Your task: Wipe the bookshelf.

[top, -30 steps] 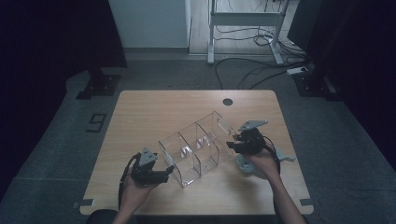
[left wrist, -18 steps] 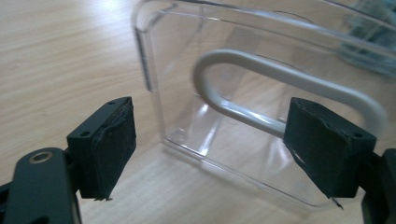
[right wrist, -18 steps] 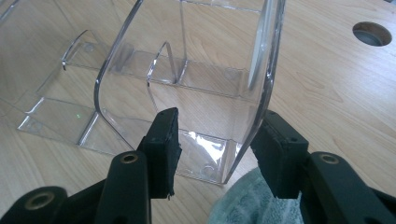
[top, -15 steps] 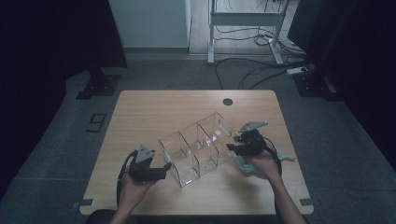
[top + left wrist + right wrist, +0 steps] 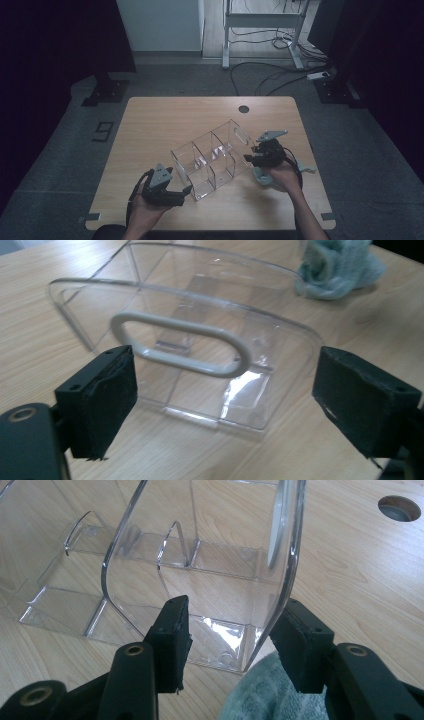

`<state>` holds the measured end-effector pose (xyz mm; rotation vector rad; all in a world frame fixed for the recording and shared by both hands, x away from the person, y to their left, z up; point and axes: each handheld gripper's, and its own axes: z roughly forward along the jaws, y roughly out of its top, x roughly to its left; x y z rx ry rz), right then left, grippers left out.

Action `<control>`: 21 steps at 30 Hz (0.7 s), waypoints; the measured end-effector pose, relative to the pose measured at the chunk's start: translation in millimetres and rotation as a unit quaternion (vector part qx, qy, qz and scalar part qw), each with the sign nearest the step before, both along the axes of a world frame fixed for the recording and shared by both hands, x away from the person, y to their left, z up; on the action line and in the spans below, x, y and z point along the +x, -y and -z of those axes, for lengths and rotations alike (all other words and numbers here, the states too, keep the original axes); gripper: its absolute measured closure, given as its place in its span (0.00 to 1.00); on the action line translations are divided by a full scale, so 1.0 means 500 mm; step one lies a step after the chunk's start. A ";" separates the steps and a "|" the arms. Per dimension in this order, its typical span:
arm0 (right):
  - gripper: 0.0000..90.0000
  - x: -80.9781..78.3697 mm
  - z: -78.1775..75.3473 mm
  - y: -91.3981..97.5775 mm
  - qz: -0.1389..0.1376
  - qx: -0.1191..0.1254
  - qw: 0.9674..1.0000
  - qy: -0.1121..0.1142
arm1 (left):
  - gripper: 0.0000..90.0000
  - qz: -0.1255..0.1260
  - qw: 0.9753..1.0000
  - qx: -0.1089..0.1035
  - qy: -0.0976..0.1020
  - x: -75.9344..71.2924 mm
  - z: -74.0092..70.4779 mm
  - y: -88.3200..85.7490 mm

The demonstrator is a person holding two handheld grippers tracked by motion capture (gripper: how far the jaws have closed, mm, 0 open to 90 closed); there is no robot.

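Observation:
A clear acrylic organizer (image 5: pixel 212 157) with several compartments lies slantwise in the middle of the wooden table. My left gripper (image 5: pixel 184 194) is at its near-left end. In the left gripper view its jaws (image 5: pixel 220 400) stand wide open and have just been opening. The end wall with the handle slot (image 5: pixel 180 345) lies ahead of them and touches neither pad. My right gripper (image 5: pixel 248 159) is at the organizer's far-right end. Its pads (image 5: pixel 232 635) stand apart at the end wall (image 5: pixel 220 580) without pinching it. A teal cloth (image 5: pixel 270 695) lies under this gripper.
The teal cloth (image 5: pixel 260 176) sits on the table beneath the right hand, and in the left gripper view the cloth (image 5: pixel 337 265) lies beyond the organizer. A round cable hole (image 5: pixel 243 109) is near the table's far edge. Dark floor, cables and a desk frame lie beyond.
The left hand has lifted and shifted a little beside the organizer's near end, so its grey plate now faces up. The right hand and the organizer have stayed put.

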<state>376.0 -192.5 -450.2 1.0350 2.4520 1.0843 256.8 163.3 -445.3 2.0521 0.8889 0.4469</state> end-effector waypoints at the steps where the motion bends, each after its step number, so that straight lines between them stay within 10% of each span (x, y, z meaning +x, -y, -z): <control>1: 0.55 -0.001 0.000 0.000 0.000 0.000 1.000 -0.001 | 0.12 0.000 1.000 0.005 0.001 -0.001 0.000 0.006; 7: 0.55 -0.005 -0.005 0.000 0.002 -0.001 1.000 0.002 | 0.16 -0.030 0.999 0.043 0.003 0.006 0.011 0.031; 21: 0.55 -0.023 -0.016 -0.022 -0.033 0.010 0.999 -0.002 | 0.32 -0.083 0.995 0.050 0.003 0.037 0.017 -0.023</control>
